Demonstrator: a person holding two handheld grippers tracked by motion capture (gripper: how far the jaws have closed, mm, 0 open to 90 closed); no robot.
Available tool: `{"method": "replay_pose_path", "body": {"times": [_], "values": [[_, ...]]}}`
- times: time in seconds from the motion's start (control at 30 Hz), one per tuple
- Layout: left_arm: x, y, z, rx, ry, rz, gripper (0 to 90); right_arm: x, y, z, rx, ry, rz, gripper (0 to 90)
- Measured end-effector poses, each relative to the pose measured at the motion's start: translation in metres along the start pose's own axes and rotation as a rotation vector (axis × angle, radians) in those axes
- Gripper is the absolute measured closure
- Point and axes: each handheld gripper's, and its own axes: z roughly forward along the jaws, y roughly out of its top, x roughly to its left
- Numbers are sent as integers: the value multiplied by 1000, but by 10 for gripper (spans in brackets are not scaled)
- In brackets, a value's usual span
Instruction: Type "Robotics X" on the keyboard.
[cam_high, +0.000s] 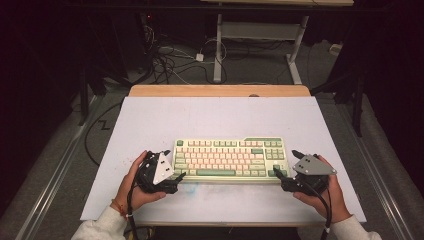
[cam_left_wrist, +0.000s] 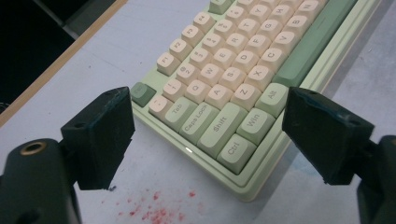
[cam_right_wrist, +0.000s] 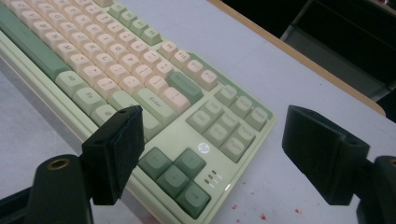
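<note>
keyboard (cam_left_wrist: 224, 98): far end cut off by frame edge | keyboard legends, high view: too small to read

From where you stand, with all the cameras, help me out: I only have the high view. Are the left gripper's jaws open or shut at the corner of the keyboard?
Observer: Open. In the left gripper view the left gripper has its jaws spread wide on either side of the near corner of the keyboard, by the Ctrl key, touching nothing.
Operator: And the right one?
Observer: The right gripper is open too; its jaws stand apart around the corner with the arrow keys, without contact.
Operator: Anything on the table near the jaws?
Observer: Yes, red specks on the white table just in front of the left corner, and a few more red flecks by the right corner.
</note>
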Motion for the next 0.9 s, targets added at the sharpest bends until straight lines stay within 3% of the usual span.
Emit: {"method": "replay_pose_path", "body": {"times": [0.53,0.9], "values": [[5,-16,-6,26,14,-30,158,-9,-15,-8,13,-33,32,211],[7,-32,-6,71,18,-50,157,-14,-28,-14,31,-56,65,206]]}}
